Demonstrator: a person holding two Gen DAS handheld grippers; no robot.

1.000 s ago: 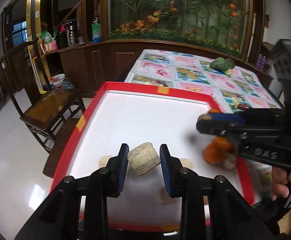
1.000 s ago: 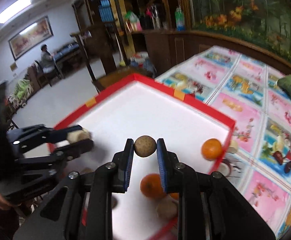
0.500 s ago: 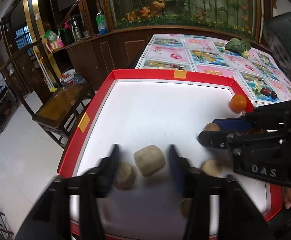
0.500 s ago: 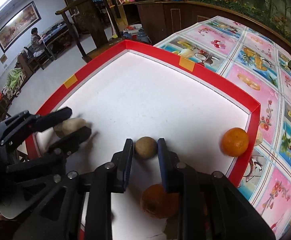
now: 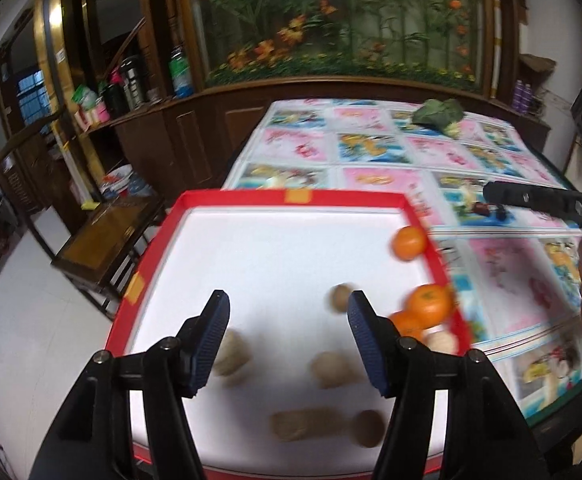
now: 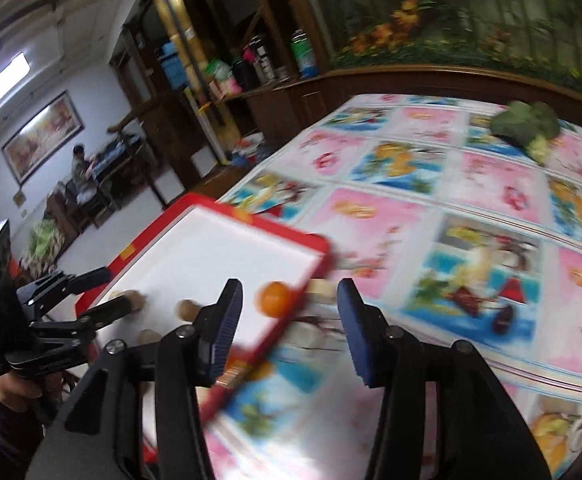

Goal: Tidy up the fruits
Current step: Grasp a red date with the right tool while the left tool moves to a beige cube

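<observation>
Left claw point(image 5: 287, 332): spread wide, empty, above the near half of the red-rimmed white tray point(image 5: 291, 199). Brown fruits point(image 5: 333, 369) scattered loose on the tray floor beneath and ahead; oranges point(image 5: 429, 305) bunched against the right rim, one more orange point(image 5: 409, 243) farther back by that rim. Right claw point(image 6: 289, 322): also wide and empty, off past the tray's right corner over the patterned surface point(image 6: 431, 208). Likely between picks, sorting browns from oranges. Next: choosing one fruit, centring the claw over it, closing gently. Blurred throughout; brown fruits' kind not determinable, pale object point(image 6: 321, 288) outside the rim unclear, green vegetable point(image 6: 527, 122) far off.
</observation>
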